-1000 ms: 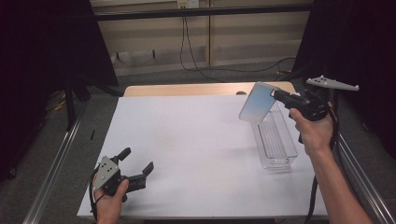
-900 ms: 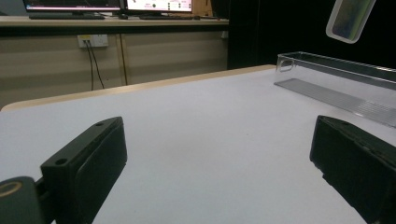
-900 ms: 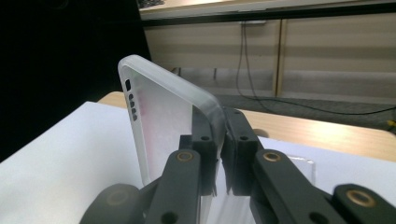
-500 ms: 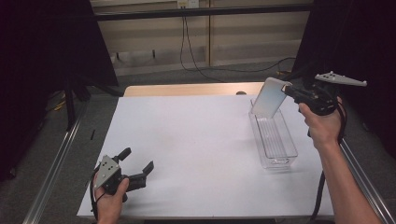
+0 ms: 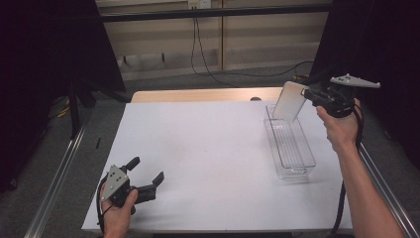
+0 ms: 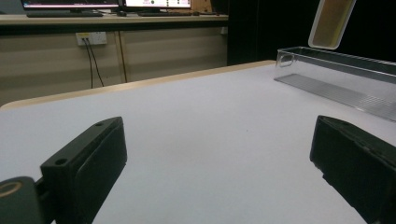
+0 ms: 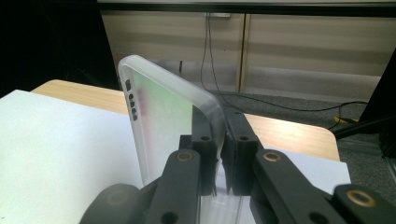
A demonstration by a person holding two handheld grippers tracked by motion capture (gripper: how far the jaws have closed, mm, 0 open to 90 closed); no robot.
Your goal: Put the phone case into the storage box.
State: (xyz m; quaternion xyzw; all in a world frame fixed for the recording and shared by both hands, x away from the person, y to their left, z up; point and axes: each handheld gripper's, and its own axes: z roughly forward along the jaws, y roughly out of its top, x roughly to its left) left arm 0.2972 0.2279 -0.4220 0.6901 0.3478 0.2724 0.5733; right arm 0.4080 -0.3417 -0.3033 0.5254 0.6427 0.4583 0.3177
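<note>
Since the earlier frames: right gripper (image 5: 308,95) and the clear phone case (image 5: 290,101) it carries have shifted from above the middle of the bin toward the bin's far end, the case's free edge now lower; left gripper (image 5: 144,179) unchanged in place.

Container: one clear plastic bin (image 5: 289,144), long and narrow, on the white surface (image 5: 213,153) at about 3 o'clock from the surface's middle. Its long axis runs from near to far, slightly slanted. Ribbed floor visible through the walls; nothing lies inside.

Phone case: translucent, frosted, rounded corners, small side cut-outs seen in the right gripper view (image 7: 177,126). Held in the air over the bin's far end, at roughly 12 o'clock of the bin, clear of the rim. It stands on edge, long axis tilted, upper end toward 1 o'clock and lower end toward 7 o'clock in the high view.

Fingers, right: closed narrow on one edge of the phone case. Fingers, left: wide apart, nothing between them, low over the surface at about 7 o'clock.
</note>
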